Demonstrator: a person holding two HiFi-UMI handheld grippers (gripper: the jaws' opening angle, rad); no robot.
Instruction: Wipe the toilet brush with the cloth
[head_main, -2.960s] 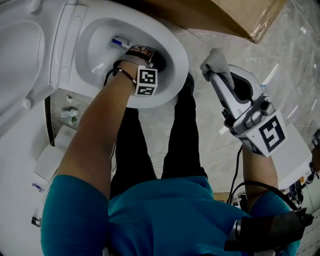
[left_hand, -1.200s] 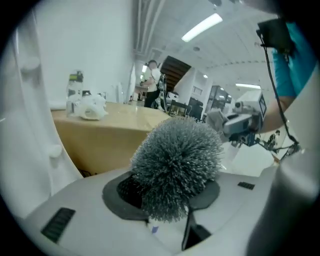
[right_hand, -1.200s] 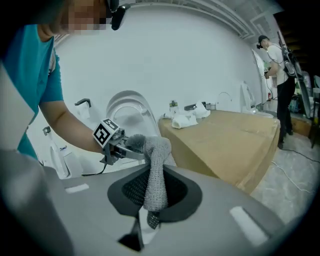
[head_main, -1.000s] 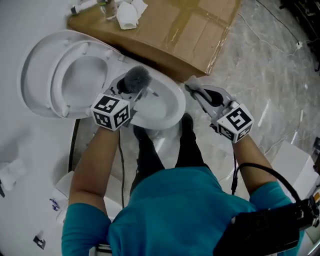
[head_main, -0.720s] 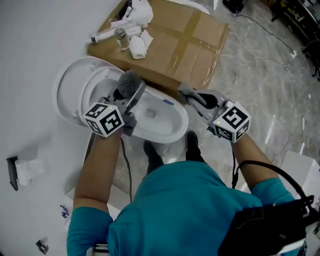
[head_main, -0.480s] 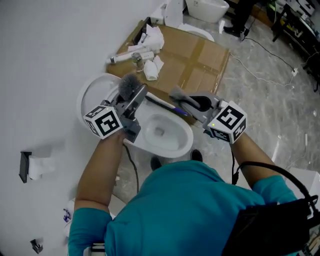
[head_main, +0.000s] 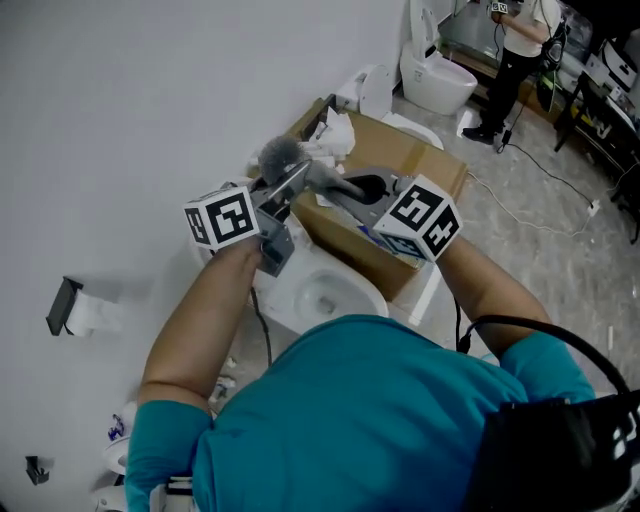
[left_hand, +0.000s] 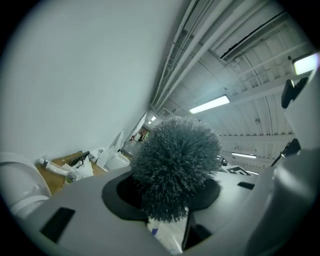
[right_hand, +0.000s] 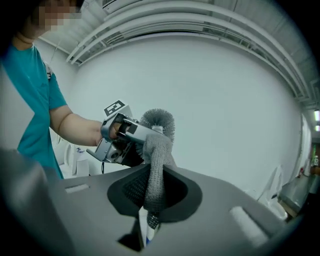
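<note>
White wall (head_main: 130, 110) fills the left of the head view, with an open toilet (head_main: 300, 285) against it and a cardboard box (head_main: 415, 165) beside the bowl on the marble floor (head_main: 540, 230). Both grippers are raised in front of the person's chest, above the toilet. Left gripper (head_main: 295, 177) is clamped on the brush (head_main: 280, 155), bristle head uppermost, just past the jaw tips. Right gripper (head_main: 345, 188) is clamped on the cloth (head_main: 322, 175), which reaches the brush just beneath the bristles; contact appears made. Left gripper view: jaws closed on the white stem, with the round grey bristle head directly ahead and ceiling lights behind it. Right gripper view: jaws pinch the grey knitted cloth, which rises upright from between them. Its upper end lies against the left gripper's tip at the base of the bristles. Bare wall lies behind, and the person's teal sleeve is at the left.
</note>
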